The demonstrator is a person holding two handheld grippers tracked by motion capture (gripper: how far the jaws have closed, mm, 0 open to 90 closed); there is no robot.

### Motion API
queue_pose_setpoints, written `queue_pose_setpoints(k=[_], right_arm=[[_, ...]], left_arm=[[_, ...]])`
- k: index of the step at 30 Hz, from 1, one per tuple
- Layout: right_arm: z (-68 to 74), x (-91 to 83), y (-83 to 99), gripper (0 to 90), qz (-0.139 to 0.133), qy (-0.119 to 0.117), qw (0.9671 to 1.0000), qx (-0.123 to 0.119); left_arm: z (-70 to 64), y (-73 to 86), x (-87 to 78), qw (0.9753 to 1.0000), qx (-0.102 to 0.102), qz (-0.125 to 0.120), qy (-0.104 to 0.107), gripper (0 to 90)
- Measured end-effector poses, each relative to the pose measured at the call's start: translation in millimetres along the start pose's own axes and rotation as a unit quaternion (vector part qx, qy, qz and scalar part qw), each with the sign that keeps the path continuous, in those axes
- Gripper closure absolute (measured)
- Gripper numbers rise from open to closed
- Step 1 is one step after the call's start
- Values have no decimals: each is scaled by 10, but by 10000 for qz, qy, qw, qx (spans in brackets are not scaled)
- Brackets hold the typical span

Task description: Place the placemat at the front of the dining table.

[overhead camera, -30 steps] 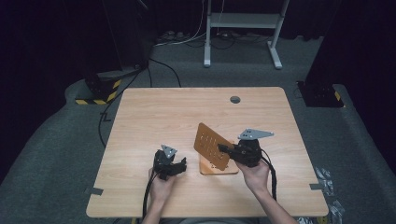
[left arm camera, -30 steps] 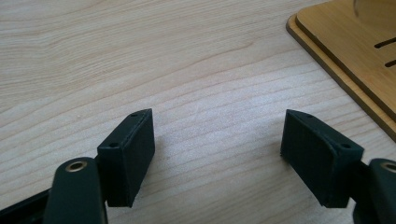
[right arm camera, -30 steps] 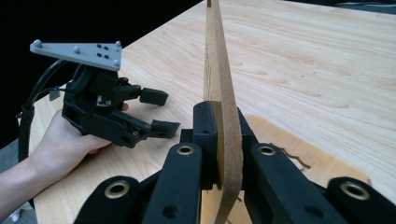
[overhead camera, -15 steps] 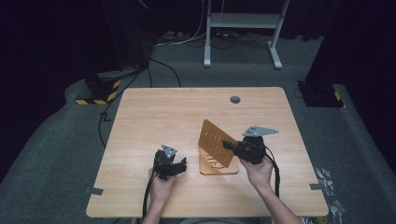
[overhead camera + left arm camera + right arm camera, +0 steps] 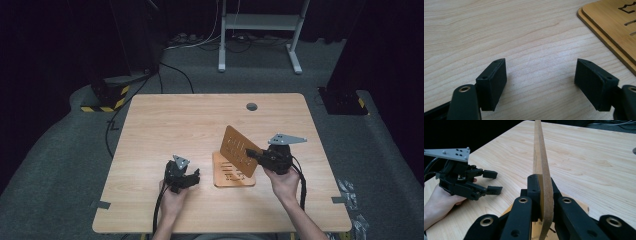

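My right gripper clamps upper wooden board by its edge, jaws closed on it; board tilted up off lower wooden board, which lies flat on table at roughly 5 o'clock from table centre. My left gripper rests at 9 o'clock of lower board, jaws spread wide, nothing between them.

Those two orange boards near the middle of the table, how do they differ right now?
The lifted board stands tilted up off the table, pinched at its edge by the right claw; the flat board lies on the wood, gripped by nothing. The lifted board leans partly over the flat board. Both are thin, orange-brown, with slots cut through them. The left claw rests open beside them.
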State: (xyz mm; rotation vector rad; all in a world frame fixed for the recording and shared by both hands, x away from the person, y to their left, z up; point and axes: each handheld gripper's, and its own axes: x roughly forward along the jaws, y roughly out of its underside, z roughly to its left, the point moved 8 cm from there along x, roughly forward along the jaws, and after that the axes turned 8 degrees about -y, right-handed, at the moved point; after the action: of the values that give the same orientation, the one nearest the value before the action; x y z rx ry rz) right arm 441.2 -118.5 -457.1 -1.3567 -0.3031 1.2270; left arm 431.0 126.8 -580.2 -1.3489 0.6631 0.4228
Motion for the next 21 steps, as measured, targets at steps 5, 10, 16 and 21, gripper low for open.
queue_pose_setpoints(k=[5, 10, 16, 21], right_arm=[[-59, -39, -2, 864, -42, 46, 10000, 50], [-127, -55, 6, 863, -29, 104, 9998, 156], [-175, -107, -22, 864, -96, 205, 9996, 161], [-254, -189, -70, 864, -132, 323, 9993, 158]], left_arm=[[0, 0, 0, 10000, -1, 1, 0, 259], [0, 1, 0, 10000, 6, 3, 4, 259], [-3, 0, 2, 10000, 31, 2, 21, 250], [-2, -1, 2, 10000, 39, 1, 22, 250]])
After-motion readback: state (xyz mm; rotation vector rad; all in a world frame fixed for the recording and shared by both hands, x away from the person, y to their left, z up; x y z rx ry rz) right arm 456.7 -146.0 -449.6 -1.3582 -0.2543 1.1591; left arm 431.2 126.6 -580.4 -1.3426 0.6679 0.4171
